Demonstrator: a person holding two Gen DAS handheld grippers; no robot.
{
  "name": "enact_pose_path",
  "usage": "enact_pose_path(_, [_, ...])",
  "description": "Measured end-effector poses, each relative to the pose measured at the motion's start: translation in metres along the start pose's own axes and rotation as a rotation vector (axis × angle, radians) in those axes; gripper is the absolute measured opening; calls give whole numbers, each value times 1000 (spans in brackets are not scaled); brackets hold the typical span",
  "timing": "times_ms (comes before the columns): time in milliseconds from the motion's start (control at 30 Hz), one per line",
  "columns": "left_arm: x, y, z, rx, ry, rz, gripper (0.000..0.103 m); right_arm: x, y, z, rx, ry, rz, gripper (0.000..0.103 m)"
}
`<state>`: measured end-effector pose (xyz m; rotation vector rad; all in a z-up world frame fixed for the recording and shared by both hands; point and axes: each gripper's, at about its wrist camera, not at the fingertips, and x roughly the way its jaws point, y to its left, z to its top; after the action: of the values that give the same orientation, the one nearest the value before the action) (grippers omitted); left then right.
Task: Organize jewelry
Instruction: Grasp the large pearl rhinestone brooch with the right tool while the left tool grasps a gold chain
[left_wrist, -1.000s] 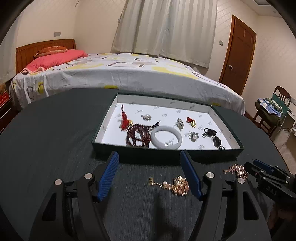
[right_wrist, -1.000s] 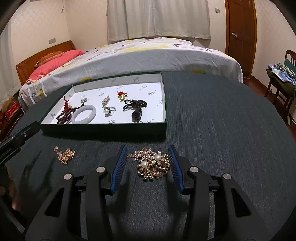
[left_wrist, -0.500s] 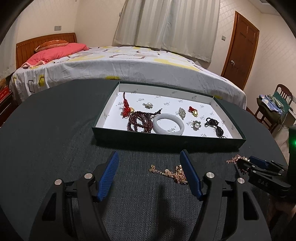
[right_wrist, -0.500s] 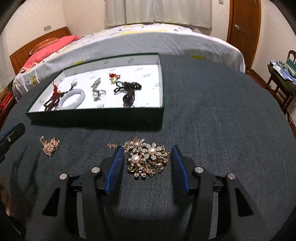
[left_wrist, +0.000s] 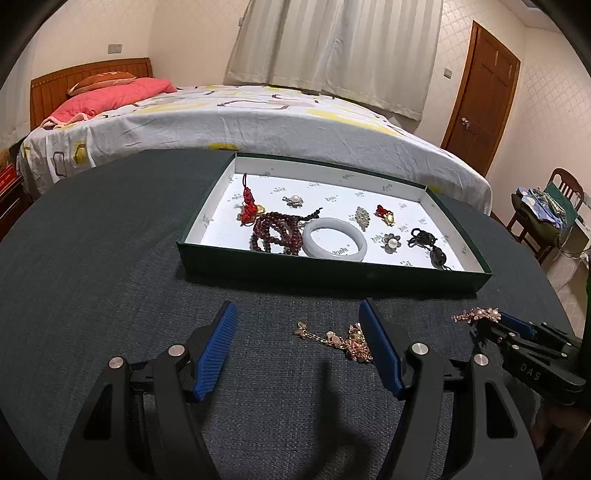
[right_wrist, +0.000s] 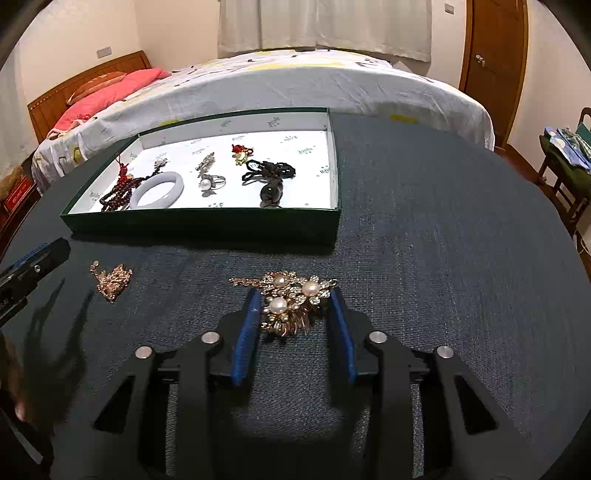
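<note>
While the right claw (right_wrist: 293, 314) closes round the brooch (right_wrist: 290, 301), a skewed pinch could flick it off the desk (right_wrist: 443, 277).

Left view: the left claw (left_wrist: 297, 345) hangs wide open and empty at lower centre, the gold chain (left_wrist: 341, 341) lying just beside its right pad; a careless drop there could snag or drag the chain. The box (left_wrist: 332, 271) sits mid-frame, already crowded. Right view: the brooch lies on the desk between the blue pads at centre, jaws narrowing, whether they press yet I cannot tell; its spiky, uneven edges might slip or bend if squeezed off-centre.
</note>
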<state>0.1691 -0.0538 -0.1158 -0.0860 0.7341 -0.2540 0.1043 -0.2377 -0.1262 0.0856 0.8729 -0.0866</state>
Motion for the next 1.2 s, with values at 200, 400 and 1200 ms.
enact_pose_path(200, [2, -2, -1, 0, 8, -5, 67, -2, 0, 0, 13, -8, 19, 37])
enact_pose_path(400, [6, -10, -2, 10, 22, -25, 67, -11, 1, 3, 16, -34, 23, 37])
enact_pose_path(1200, [35, -39, -11, 101, 159, -96, 29, -14, -7, 1, 50, -44, 77, 37])
